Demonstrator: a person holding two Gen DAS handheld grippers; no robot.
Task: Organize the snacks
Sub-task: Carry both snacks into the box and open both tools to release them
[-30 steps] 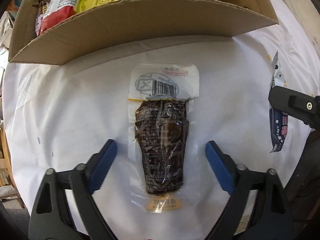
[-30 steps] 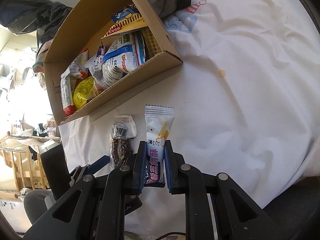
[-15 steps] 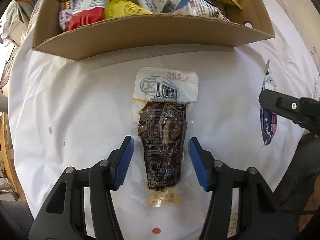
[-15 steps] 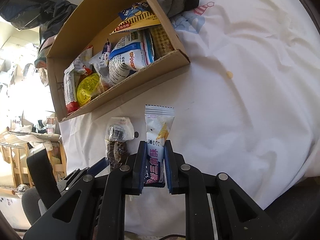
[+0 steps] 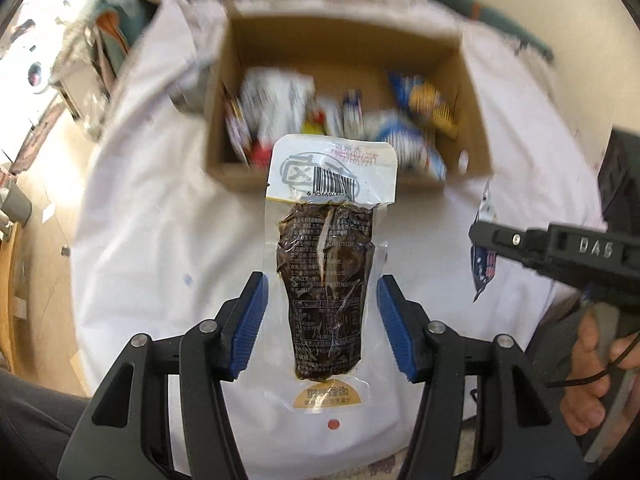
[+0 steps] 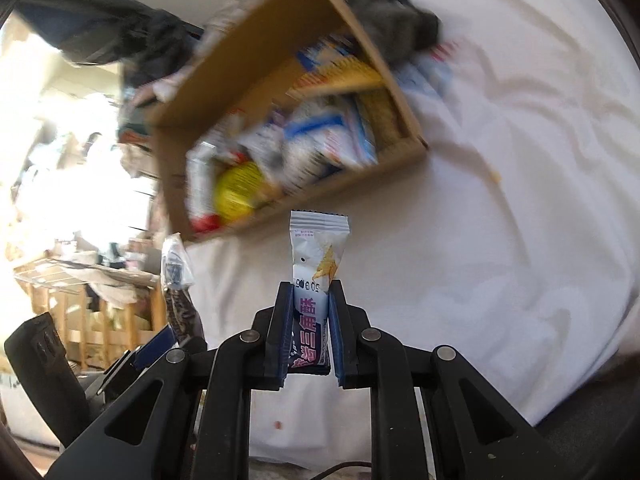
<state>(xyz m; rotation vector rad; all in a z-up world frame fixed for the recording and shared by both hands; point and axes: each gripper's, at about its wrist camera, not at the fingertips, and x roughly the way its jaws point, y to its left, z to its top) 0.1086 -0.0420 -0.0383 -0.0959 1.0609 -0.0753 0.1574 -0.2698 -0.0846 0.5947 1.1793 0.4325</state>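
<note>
The vacuum-sealed dark meat snack pouch (image 5: 326, 296) sits between the blue pads (image 5: 248, 320) of the left gripper (image 5: 322, 324), pinched at its clear side margins and lifted off the white cloth (image 5: 160, 240), its barcoded top end overlapping the near wall of the cardboard box (image 5: 232, 168) in the left wrist view. From the right wrist view the same pouch (image 6: 176, 280) shows edge-on, left of and below the box's near corner, held up in the air.

The right gripper (image 6: 310, 332) is pressed tight on a white and purple snack packet (image 6: 314, 280) — its crimped top edge stands upright just short of the box's (image 6: 400, 92) near wall. In the left view that packet (image 5: 484, 252) hangs to the right of the box, its gripper reaching in from the right edge with the person's hand (image 5: 588, 384) behind it.

The box lies open-topped on the cloth, already holding a blurred jumble of wrappers — a round yellow packet (image 6: 236, 196) near its left end, blue-and-white bags (image 6: 320, 136) toward its right. A dark grey garment (image 6: 392, 20) lies against the box's far right corner. Right of the box the cloth (image 6: 520, 200) is bare and rumpled; left of it the cloth's edge drops to a wooden rack (image 6: 80, 304) and clutter.
</note>
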